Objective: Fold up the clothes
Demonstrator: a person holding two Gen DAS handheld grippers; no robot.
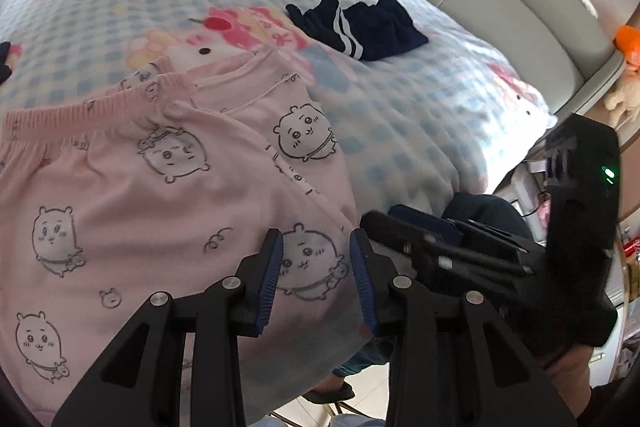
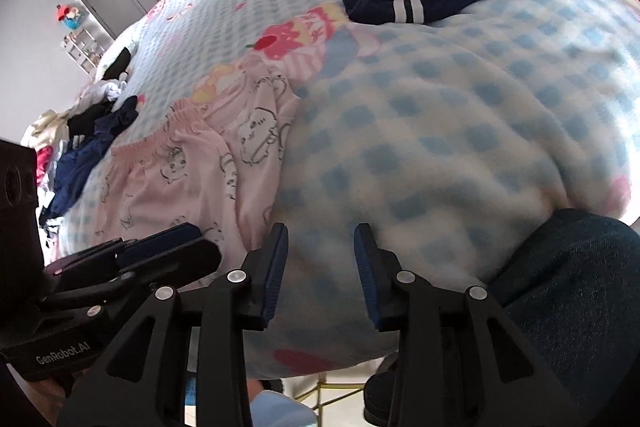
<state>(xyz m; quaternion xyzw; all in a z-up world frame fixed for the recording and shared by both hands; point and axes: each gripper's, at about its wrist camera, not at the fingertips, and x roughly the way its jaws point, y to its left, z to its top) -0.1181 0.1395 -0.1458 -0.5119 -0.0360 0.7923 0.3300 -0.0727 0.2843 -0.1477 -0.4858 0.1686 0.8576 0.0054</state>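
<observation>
Both grippers (jaws apart, empty) hover over pink shorts (image 1: 160,195).

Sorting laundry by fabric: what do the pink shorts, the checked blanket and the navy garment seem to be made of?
Pink shorts: thin, matte knit, probably cotton jersey; it drapes smoothly, with a gathered elastic waistband.
Checked blanket: fluffy fleece, likely synthetic; its surface looks fuzzy and the checks are soft-edged.
Navy garment: matte knit with white-striped ribbed cuffs, perhaps cotton or a blend; too far to tell.
</observation>
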